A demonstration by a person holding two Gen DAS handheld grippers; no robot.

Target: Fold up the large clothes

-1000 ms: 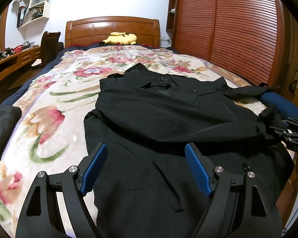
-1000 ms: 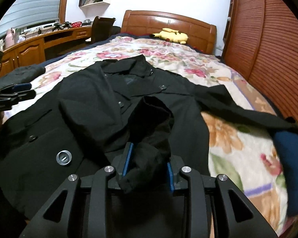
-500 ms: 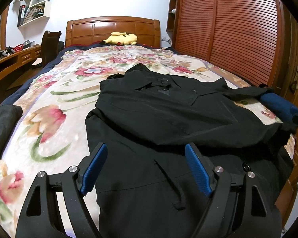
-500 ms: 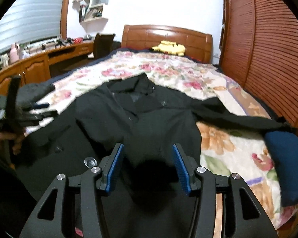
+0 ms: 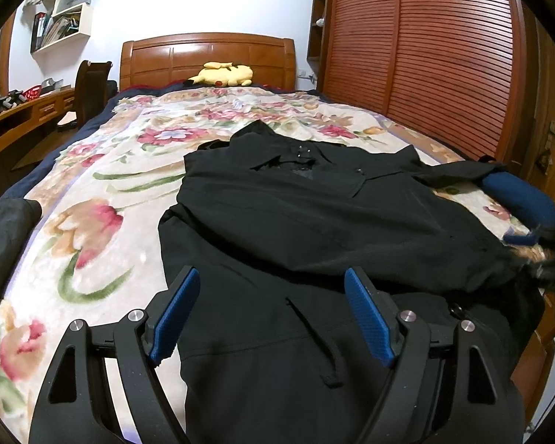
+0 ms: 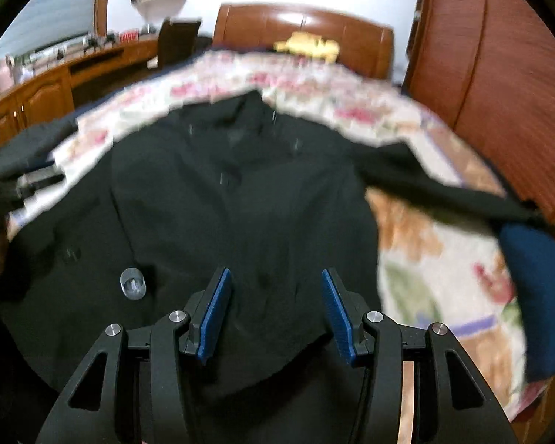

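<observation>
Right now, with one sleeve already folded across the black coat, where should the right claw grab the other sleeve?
Probably at the cuff end of the outstretched sleeve, where it reaches the blue pillow. It lies flat and single-layered on the floral blanket. Come from the coat's right side, pinching across the sleeve's width.

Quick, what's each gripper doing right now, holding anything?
Left gripper: open, holding nothing, above the black coat.
Right gripper: open, jaws just opened, nothing gripped.
</observation>
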